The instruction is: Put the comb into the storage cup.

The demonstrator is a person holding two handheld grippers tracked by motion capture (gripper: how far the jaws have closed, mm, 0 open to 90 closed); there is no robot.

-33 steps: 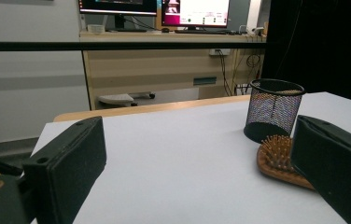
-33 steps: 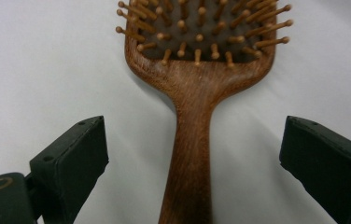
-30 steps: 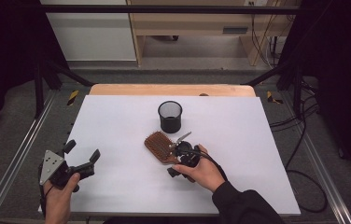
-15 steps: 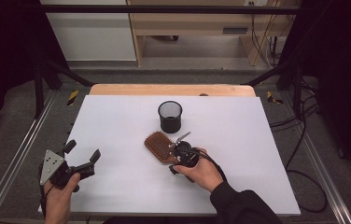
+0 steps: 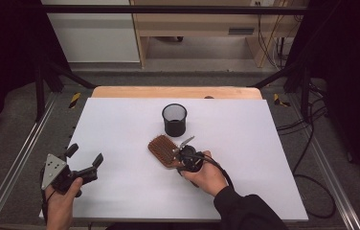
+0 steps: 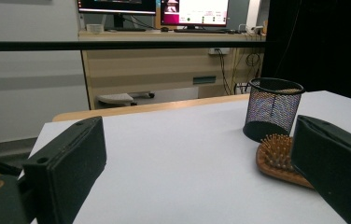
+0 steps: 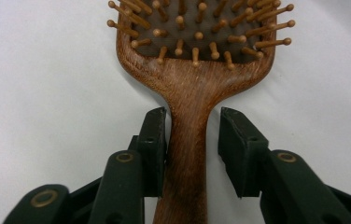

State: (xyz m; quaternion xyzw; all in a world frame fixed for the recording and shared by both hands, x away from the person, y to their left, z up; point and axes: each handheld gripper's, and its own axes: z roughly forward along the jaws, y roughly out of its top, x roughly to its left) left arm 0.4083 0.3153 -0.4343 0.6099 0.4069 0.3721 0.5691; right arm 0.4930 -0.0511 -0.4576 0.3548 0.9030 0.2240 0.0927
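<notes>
Near the middle of the white tabletop (image 5: pixel 120 124) we list one wooden paddle hairbrush (image 5: pixel 163 148), lying flat with bristles up, its head toward the far left and its handle toward the near right. Just beyond it stands one black mesh cup (image 5: pixel 174 120), upright and, as far as we can tell, holding nothing.

Right gripper (image 5: pixel 185 154): set over the brush handle. In the right gripper view its jaws stand apart on either side of the handle (image 7: pixel 188 154), the left one at or very near the wood, the right one with a clear gap; nothing is clamped yet.

Left gripper (image 5: pixel 83 163): held at the near left corner, well apart from the brush, jaws wide open and bare.

Step in hand, as we judge it: taking hold of the brush by its handle, probably to stand it in the cup.

Next move calls for closing the jaws squarely on the handle, then lifting and tipping the brush handle-down over the cup's rim.
</notes>
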